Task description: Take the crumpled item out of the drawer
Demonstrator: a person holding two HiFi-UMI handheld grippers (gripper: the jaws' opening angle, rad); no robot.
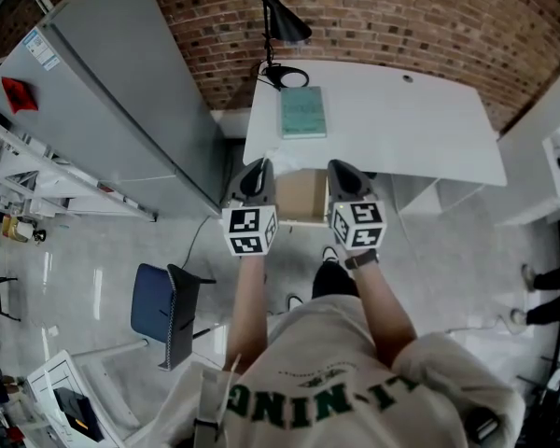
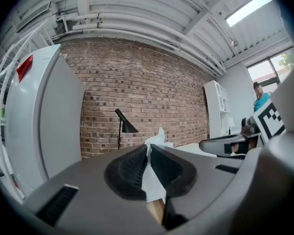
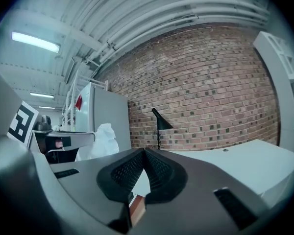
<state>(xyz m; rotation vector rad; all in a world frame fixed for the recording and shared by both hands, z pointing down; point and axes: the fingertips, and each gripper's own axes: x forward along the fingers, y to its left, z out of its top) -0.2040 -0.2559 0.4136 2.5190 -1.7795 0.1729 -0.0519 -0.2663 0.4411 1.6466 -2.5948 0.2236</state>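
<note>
On the far left stands a tall grey metal cabinet point(image 1: 121, 91). Below it on the floor is a blue padded chair point(image 1: 157, 308).

Next comes my left gripper point(image 2: 149, 148). Its two dark jaws are almost together, and they pinch a white crumpled piece of paper point(image 2: 157, 137). The paper sits deep between the pads, and a little tuft pokes out past the tips. In the right gripper view I can see the same white lump up in the air beside the cabinet, well above the white desk point(image 1: 401, 129). So I think it is already out of the open wooden drawer point(image 1: 301, 197). That drawer sticks out from the front edge of the desk near its left corner, between my two grippers. In the head view I cannot spot the paper, because the gripper covers it.

The paper looks very light and soft. It will squash, not break. It could tear or slip out if only a thin flap is held. I think the best place to hold it is the thick scrunched middle, and that is about where the jaws bite now.

At the back edge of the desk, near the left corner, stands a thin black lamp point(image 1: 278, 21). A flat green book point(image 1: 302, 112) lies just in front of it.

Last is my right gripper point(image 3: 144, 153). Its jaws are closed tip to tip, with nothing between them.
</note>
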